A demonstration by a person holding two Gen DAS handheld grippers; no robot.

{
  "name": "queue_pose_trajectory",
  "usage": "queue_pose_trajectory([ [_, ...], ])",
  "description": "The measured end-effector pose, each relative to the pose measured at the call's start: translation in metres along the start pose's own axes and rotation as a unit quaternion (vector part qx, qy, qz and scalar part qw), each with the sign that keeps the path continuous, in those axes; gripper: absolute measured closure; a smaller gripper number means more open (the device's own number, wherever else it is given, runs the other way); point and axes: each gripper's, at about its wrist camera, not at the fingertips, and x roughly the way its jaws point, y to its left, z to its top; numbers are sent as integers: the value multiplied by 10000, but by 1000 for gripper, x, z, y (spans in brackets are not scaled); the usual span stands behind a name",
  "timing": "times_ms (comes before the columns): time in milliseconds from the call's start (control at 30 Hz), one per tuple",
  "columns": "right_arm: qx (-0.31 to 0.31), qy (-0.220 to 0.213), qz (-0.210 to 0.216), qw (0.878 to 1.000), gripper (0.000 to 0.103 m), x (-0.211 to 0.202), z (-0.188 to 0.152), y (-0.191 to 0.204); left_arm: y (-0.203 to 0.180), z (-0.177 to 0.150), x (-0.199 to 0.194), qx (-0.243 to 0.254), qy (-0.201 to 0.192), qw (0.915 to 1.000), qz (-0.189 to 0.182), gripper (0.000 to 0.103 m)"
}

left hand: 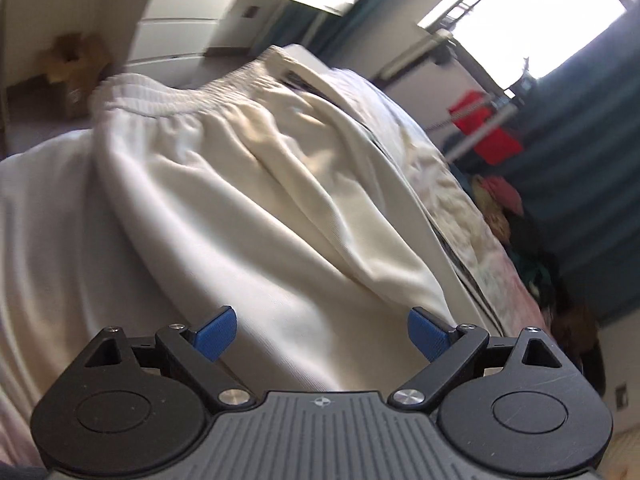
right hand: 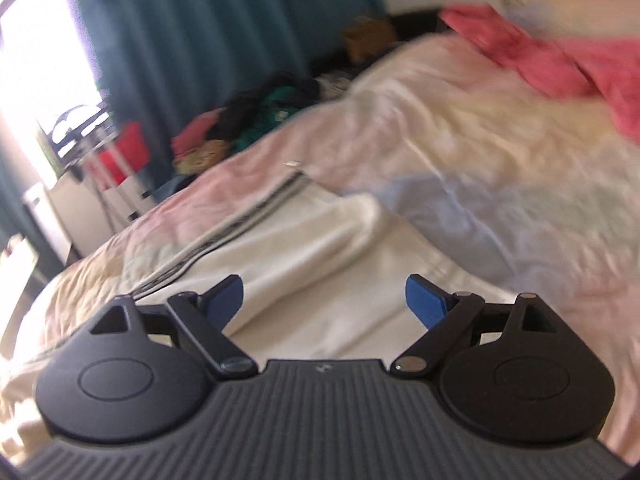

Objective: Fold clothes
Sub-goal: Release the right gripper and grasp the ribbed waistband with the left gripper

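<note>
Cream-white trousers (left hand: 248, 184) with a gathered elastic waistband (left hand: 188, 98) and dark side stripes lie spread on the bed. My left gripper (left hand: 322, 334) hovers just above the cloth, its blue pads wide apart and nothing between them. In the right wrist view the same cream trousers (right hand: 320, 264) show a folded leg and a dark side stripe (right hand: 240, 224). My right gripper (right hand: 324, 300) stands open above that cloth, holding nothing. A pink garment (right hand: 568, 56) lies farther up the bed.
A pale floral bedspread (right hand: 460, 128) covers the bed. White drawers (left hand: 180, 28) and a cardboard box (left hand: 68, 68) stand beyond the bed. Teal curtains (right hand: 200, 20), a bright window, a red item (left hand: 484, 128) on a rack and a clothes pile (right hand: 256, 120) line the bedside.
</note>
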Motion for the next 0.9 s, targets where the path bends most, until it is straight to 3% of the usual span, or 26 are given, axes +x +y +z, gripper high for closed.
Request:
queue_pose_trajectory([
  [200, 1188, 60, -188, 9927, 14, -9, -2, -53, 50, 45, 5, -1131, -42, 9922, 524, 9],
  [300, 1854, -16, -203, 9825, 14, -24, -6, -81, 74, 59, 15, -1485, 104, 9886, 227, 14],
  [400, 2291, -110, -438, 9724, 14, -36, -8, -101, 88, 68, 20, -1446, 93, 9894, -50, 16],
  [533, 2715, -93, -660, 9601, 14, -45, -12, -126, 104, 64, 21, -1605, -112, 9869, 126, 17],
  [667, 3105, 162, -607, 9485, 14, -39, -22, -144, 116, 58, 27, -1930, -215, 9809, 127, 20],
  [733, 3247, 273, -527, 9440, 14, -35, -26, -151, 113, 60, 26, -1837, -340, 9824, 73, 20],
  [800, 3384, 386, -456, 9391, 14, -30, -30, -157, 107, 62, 25, -1698, -466, 9844, -14, 28],
  [900, 3516, 565, -505, 9331, 14, -16, -31, -161, 100, 70, 36, -1494, -520, 9874, -2, 28],
])
